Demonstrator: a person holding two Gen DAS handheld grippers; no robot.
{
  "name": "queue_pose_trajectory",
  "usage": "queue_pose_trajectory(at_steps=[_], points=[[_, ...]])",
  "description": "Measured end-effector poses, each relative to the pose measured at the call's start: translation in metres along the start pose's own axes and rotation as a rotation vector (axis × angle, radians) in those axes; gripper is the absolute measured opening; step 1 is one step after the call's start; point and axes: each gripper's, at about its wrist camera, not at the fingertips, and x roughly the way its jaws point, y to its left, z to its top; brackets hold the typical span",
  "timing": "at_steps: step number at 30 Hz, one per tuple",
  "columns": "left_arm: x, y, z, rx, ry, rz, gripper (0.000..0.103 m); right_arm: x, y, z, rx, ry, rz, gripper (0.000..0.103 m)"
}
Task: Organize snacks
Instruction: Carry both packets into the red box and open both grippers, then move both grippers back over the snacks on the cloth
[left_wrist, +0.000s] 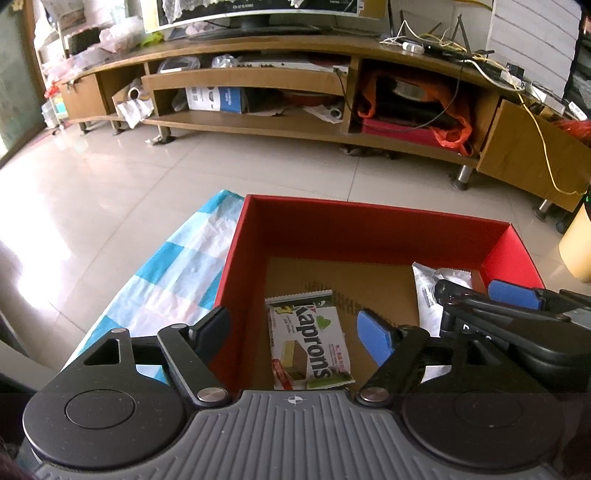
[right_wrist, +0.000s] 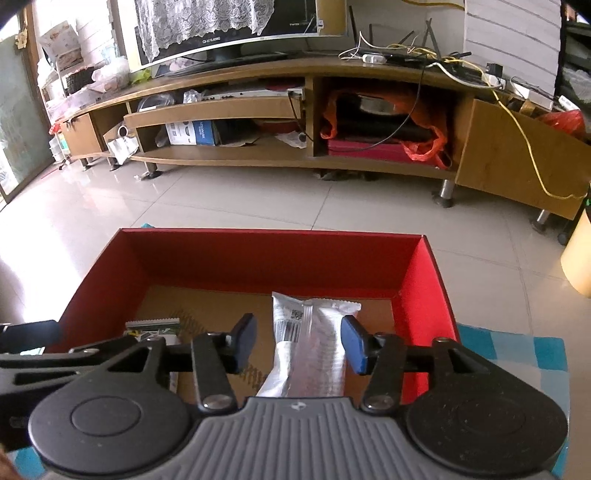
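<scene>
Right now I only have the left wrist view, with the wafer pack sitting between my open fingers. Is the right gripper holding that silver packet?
Observer: No. The right gripper is open, and the silver packet lies loose between its fingers on the floor of the red box.
Operator: Is the packet's far end against the back wall?
Observer: It stops short; bare cardboard shows beyond its crimped end.
Operator: What's past the box's right wall?
Observer: Blue checked cloth under the box.

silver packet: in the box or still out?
In. The silver packet lies on the cardboard floor inside the red box, between the open pads of the right tool, not gripped.
</scene>
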Motion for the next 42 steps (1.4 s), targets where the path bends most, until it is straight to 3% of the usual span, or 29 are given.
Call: queue_pose_trajectory(at_steps=[6, 18, 42], points=[[-0.010, 0.002, -0.001, 0.016, -0.041, 0.045, 0.088, -0.011, 0.001, 0.003, -0.008, -0.024, 0.000, 0.053], [-0.042, 0.015, -0.010, 0.016, -0.060, 0.006, 0.088, -0.052, 0.010, -0.009, -0.048, -0.046, -0.016, 0.056], [-0.092, 0.031, -0.074, 0.072, -0.032, -0.072, 0.088, -0.130, 0.017, -0.064, -0.043, -0.057, 0.004, 0.059]])
